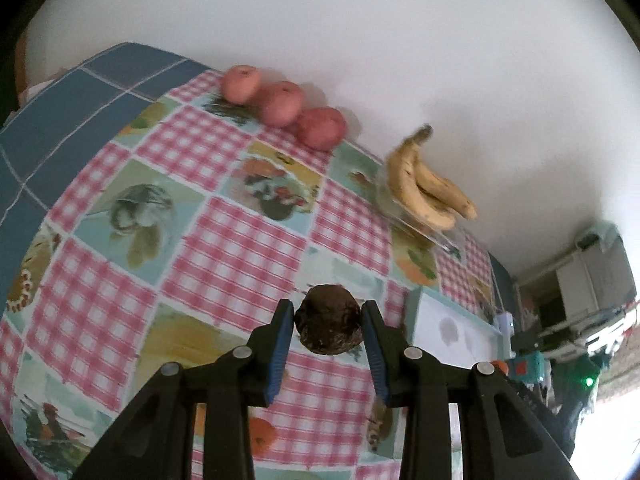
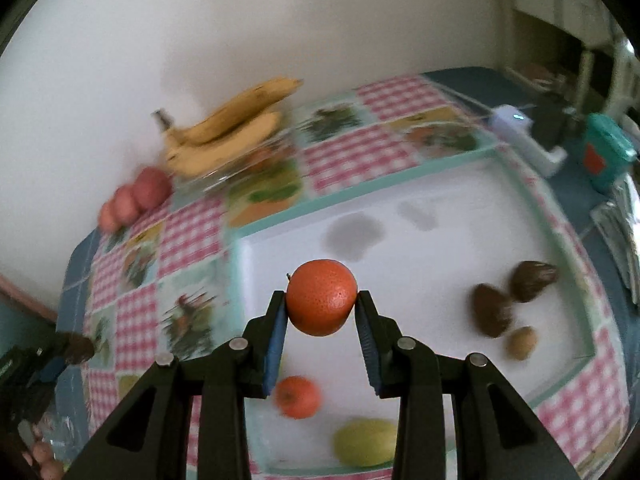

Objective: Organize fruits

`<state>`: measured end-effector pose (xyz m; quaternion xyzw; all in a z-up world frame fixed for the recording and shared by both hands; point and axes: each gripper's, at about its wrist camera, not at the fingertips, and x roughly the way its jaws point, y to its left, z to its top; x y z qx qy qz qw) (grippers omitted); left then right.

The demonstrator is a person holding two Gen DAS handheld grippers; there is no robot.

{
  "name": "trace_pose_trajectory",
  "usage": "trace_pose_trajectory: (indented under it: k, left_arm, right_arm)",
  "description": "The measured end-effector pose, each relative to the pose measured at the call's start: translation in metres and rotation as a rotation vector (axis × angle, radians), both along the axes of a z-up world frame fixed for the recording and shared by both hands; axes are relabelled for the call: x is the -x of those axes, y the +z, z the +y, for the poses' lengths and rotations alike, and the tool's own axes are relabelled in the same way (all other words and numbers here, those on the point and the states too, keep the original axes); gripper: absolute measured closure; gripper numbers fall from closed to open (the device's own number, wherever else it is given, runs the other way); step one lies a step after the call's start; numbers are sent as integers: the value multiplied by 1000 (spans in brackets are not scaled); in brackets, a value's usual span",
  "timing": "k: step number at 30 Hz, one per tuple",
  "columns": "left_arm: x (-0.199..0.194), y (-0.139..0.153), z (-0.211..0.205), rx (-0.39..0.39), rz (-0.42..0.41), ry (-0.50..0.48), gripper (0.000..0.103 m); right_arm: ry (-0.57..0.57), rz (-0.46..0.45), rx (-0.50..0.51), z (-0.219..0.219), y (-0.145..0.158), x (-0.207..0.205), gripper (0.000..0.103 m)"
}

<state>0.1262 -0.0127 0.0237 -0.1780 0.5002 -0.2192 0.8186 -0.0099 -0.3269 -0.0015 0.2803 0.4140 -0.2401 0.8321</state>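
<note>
My left gripper [image 1: 329, 312] is shut on a dark brown wrinkled fruit [image 1: 329, 326], held above the checked tablecloth [image 1: 224, 256]. My right gripper [image 2: 322, 300] is shut on an orange [image 2: 322, 298] above the white tray [image 2: 440, 216]. On the tray lie a second orange [image 2: 298, 397], a green fruit [image 2: 366, 442], two dark brown fruits [image 2: 493, 315] and a small tan one [image 2: 522, 343]. Three red apples [image 1: 282, 104] line the wall. A bunch of bananas [image 1: 430, 184] rests on a clear glass dish [image 1: 432, 236]. The left gripper [image 2: 76, 350] shows at the far left of the right wrist view.
A white wall [image 1: 360, 40] runs along the table's far edge. Beyond the tray stand a white device [image 2: 520, 132] and a teal box [image 2: 606, 156] on the blue cloth. Shiny packets [image 2: 620, 236] lie at the right edge. Shelving [image 1: 592, 280] fills the room behind.
</note>
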Motion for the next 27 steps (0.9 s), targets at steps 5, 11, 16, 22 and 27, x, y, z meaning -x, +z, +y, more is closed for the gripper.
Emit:
trace_pose_trajectory:
  k: [5,11,16,22,27]
  left_arm:
    - [13,0,-36,-5,-13,-95,66]
    - [22,2,-90,-6,-66,-209,66]
    - [24,-6,-141,-34,-110,-314,66]
    - [22,-26,-189,-71,-119,-394,66]
    - [21,-51,-212,-112,-93,-435,66]
  right_arm:
    - [-103,1,4,-41,-2,26,67]
    - [-150,-6,29,-68,-5,40,67]
    - [-135,8,67,-77,-12,36,67]
    - [-115,25,87,-88,-25,29,67]
    - [-114,51,88,-98,-38,24,67]
